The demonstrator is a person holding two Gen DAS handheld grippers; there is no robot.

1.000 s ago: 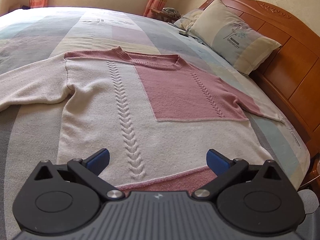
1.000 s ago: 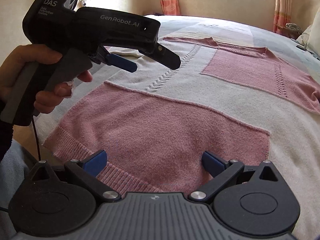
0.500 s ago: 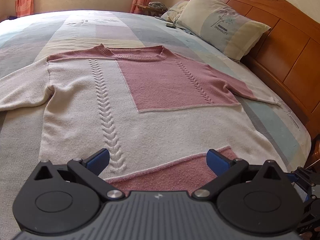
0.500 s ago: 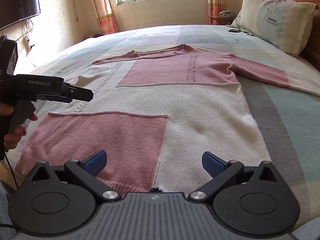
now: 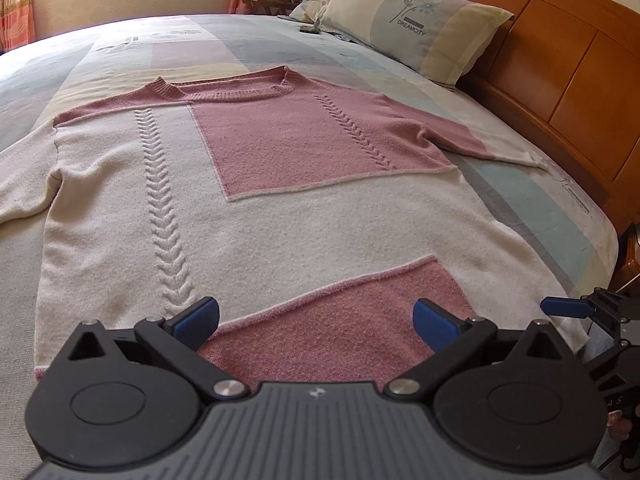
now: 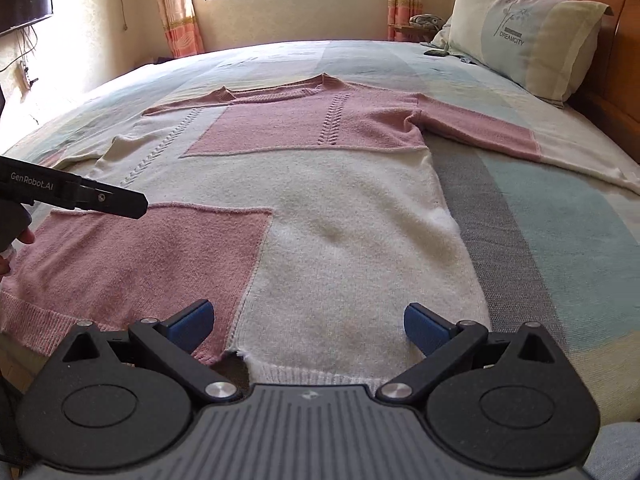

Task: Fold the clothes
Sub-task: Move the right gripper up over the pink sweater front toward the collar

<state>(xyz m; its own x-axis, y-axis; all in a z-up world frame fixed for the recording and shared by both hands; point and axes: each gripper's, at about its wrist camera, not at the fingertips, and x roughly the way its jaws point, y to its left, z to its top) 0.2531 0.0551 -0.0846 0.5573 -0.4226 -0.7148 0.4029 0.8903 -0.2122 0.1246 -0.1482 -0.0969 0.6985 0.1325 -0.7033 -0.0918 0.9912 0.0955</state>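
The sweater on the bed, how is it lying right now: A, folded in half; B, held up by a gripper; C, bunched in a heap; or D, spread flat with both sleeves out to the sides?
D: the sweater lies flat on the bed, sleeves outstretched, both grippers open.

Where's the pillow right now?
In both views the pillow sits at the far right, propped against the wooden headboard, beyond the sweater spread flat on the bed.
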